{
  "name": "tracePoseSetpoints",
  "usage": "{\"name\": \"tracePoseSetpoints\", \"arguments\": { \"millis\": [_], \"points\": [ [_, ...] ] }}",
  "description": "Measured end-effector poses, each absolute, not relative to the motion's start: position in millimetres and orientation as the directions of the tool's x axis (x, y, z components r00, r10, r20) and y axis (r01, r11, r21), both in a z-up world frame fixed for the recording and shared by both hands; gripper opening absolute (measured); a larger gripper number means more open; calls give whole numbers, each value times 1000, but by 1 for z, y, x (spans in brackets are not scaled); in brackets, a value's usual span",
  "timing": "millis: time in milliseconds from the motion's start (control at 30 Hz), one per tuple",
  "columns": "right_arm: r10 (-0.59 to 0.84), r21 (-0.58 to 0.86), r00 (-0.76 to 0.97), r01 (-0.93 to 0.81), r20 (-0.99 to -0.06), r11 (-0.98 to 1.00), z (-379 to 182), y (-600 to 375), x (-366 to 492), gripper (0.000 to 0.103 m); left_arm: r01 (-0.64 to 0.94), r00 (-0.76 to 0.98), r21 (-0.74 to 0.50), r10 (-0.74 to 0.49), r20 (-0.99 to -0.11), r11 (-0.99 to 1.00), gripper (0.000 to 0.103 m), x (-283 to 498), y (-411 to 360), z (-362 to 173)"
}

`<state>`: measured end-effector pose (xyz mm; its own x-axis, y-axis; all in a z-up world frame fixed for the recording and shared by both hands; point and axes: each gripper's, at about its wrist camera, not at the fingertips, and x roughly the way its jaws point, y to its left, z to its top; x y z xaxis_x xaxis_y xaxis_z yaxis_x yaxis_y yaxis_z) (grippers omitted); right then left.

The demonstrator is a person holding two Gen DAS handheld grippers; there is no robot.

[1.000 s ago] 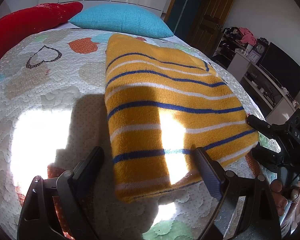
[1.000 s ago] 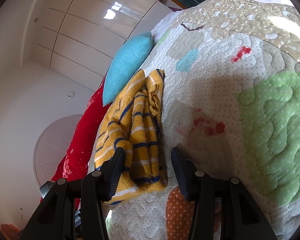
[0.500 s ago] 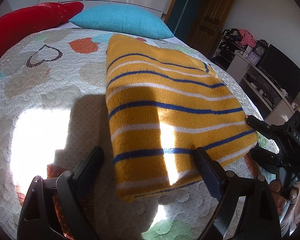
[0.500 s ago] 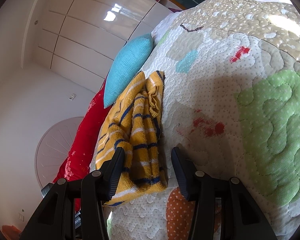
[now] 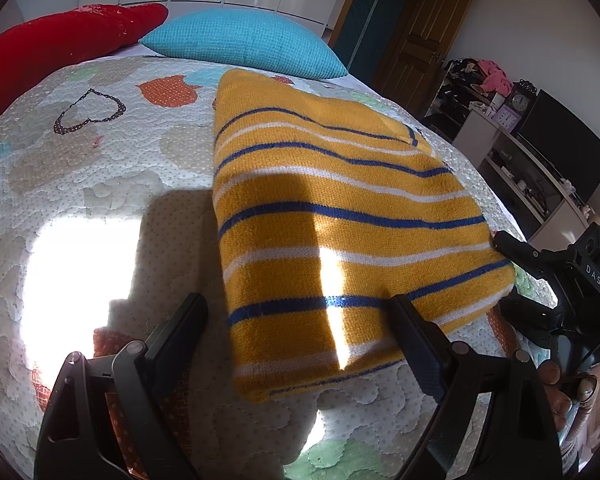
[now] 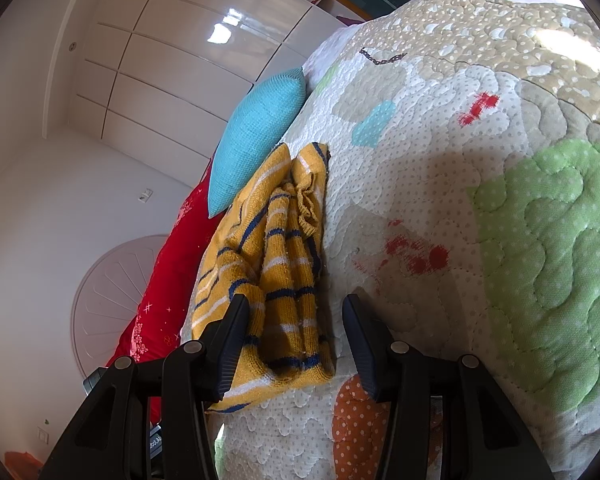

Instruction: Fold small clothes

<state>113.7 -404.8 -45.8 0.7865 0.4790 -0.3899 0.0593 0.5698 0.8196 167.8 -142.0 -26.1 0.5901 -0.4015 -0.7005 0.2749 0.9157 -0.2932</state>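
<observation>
A folded yellow sweater (image 5: 340,216) with blue and white stripes lies flat on the quilted bedspread (image 5: 80,184). My left gripper (image 5: 296,320) is open just above the sweater's near edge, and that edge runs between its fingers without touching the pads. In the left wrist view my right gripper (image 5: 499,272) sits at the sweater's right corner. The right wrist view shows the sweater (image 6: 284,264) side-on, with its folded layers bunched. The right gripper (image 6: 296,320) has its jaws half apart around the near corner, and a gap shows beside the right finger (image 6: 360,328).
A teal pillow (image 5: 244,44) and a red pillow (image 5: 60,40) lie at the head of the bed. A shelf unit with a dark screen (image 5: 560,152) and a clock stands to the right of the bed. A person's fingers (image 5: 556,384) hold the right gripper's handle.
</observation>
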Motion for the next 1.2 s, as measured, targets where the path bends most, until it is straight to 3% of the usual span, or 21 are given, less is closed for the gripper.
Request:
{"name": "tracePoseSetpoints", "arguments": {
  "millis": [1200],
  "points": [
    [480, 820, 787, 58, -388, 569, -46, -407, 115, 52, 254, 609, -262, -364, -705, 931, 93, 165, -144, -26]
  ]
}}
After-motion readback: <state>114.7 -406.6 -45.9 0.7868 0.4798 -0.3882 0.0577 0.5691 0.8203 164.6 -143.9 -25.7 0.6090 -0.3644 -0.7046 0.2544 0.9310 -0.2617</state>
